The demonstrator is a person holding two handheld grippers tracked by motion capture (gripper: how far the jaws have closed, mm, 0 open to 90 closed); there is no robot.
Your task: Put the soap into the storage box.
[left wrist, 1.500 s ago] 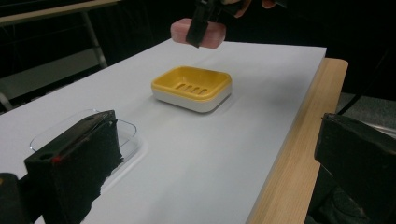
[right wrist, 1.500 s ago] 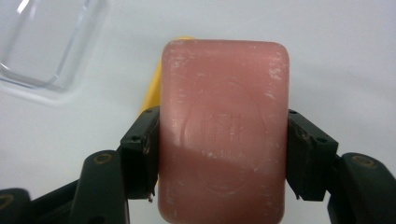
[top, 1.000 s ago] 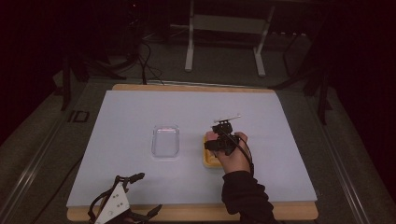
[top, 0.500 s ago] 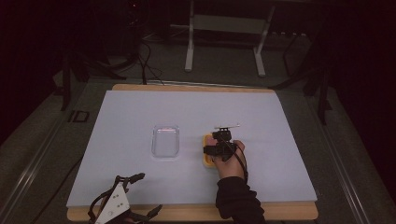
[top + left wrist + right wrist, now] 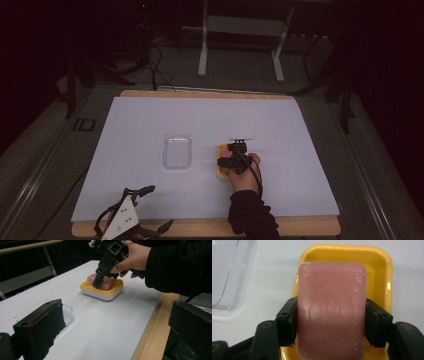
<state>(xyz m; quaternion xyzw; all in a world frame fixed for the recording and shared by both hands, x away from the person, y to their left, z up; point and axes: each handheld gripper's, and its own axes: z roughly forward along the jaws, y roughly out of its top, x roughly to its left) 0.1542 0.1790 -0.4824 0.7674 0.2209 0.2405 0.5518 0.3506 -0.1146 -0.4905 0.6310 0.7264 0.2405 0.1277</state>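
On the counter (image 5: 150, 125), a little right of the middle, sits a yellow soap dish (image 5: 382, 270) with a white base, and a pink bar of soap (image 5: 332, 310) lies in it. Seen from the right gripper view, the right tool (image 5: 331, 322) has its two black jaws set on the long sides of the soap, one on each side, with the pads pressed flat against the bar, so this tool is clamped on the soap while the bar sits inside the dish's rim. From the high view the same right tool (image 5: 235, 159) is in the person's hand (image 5: 245, 172), pointing down over the dish (image 5: 220, 167), with a dark sleeve (image 5: 250, 215) coming in from the near edge. From the left gripper view the hand (image 5: 132, 257) leans in from the upper right, the right tool (image 5: 98, 281) reaches down onto the soap (image 5: 105, 283), and the dish (image 5: 102, 291) stands flat on the pale sheet that covers the counter. Left of the dish, and apart from it, lies a clear plastic lid or tray (image 5: 178, 151), lying flat. Near the front left edge of the counter the left tool (image 5: 142, 210) rests low, well apart from the dish; in its own view its two jaws stand wide apart with nothing between them, so it is open.
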